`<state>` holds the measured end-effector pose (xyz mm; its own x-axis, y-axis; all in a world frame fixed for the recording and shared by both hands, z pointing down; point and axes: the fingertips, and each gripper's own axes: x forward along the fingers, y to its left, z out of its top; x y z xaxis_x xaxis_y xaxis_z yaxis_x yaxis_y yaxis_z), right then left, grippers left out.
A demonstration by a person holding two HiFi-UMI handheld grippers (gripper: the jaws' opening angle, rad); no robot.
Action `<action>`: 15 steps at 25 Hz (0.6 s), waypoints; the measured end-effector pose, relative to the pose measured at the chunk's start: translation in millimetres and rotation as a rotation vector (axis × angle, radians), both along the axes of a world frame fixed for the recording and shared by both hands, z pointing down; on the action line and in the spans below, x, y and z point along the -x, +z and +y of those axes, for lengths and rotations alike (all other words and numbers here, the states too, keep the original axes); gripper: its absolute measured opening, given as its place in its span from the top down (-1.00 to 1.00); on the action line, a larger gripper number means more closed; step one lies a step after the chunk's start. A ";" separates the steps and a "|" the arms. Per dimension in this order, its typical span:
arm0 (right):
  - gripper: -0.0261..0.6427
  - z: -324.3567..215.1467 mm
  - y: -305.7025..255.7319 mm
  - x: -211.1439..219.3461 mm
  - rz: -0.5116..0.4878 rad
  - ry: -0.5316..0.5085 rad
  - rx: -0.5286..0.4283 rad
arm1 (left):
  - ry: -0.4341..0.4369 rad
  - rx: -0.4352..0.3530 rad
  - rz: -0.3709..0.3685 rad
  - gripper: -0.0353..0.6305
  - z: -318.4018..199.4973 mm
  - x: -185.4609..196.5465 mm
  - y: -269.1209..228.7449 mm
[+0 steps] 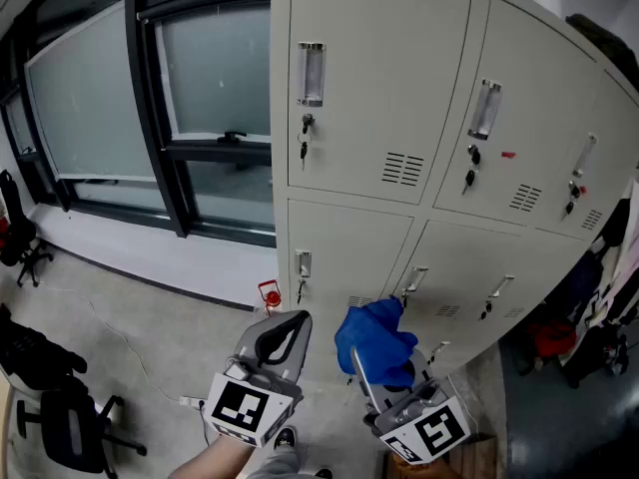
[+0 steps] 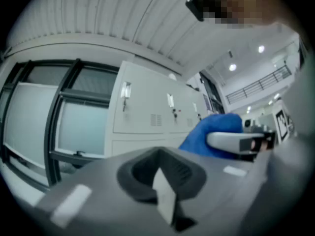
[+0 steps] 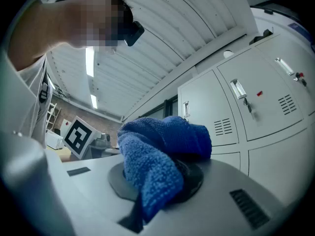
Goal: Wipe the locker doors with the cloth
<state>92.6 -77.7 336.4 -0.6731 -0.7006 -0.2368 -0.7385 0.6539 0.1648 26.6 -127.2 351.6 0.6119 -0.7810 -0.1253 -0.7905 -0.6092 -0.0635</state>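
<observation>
A bank of cream locker doors (image 1: 379,78) fills the upper right of the head view, with a lower row (image 1: 344,242) beneath. My right gripper (image 1: 377,365) is shut on a bunched blue cloth (image 1: 374,337), held a little in front of the lower doors and not touching them. In the right gripper view the cloth (image 3: 157,141) bulges out over the jaws and hides them, with the lockers (image 3: 211,107) behind. My left gripper (image 1: 288,329) is shut and empty, just left of the cloth. The left gripper view shows the lockers (image 2: 147,107) ahead and the cloth (image 2: 211,127) to the right.
Dark-framed windows (image 1: 150,98) stand left of the lockers. Keys (image 1: 305,138) hang from several locks. A small red object (image 1: 270,295) sits at the locker's base. Black office chairs (image 1: 60,427) are at lower left. Clothes and bags (image 1: 599,307) hang at far right.
</observation>
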 end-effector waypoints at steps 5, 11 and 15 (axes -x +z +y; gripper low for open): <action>0.81 -49.3 -35.3 32.2 0.058 0.025 -0.072 | 0.048 -0.011 -0.025 0.88 -41.9 34.6 -30.4; 0.81 -110.0 -118.8 40.7 0.206 0.137 -0.289 | 0.070 -0.136 -0.053 0.88 -99.2 52.9 -103.3; 0.81 -141.9 -195.9 46.0 0.386 0.238 -0.442 | 0.085 -0.221 -0.057 0.88 -120.5 50.6 -171.1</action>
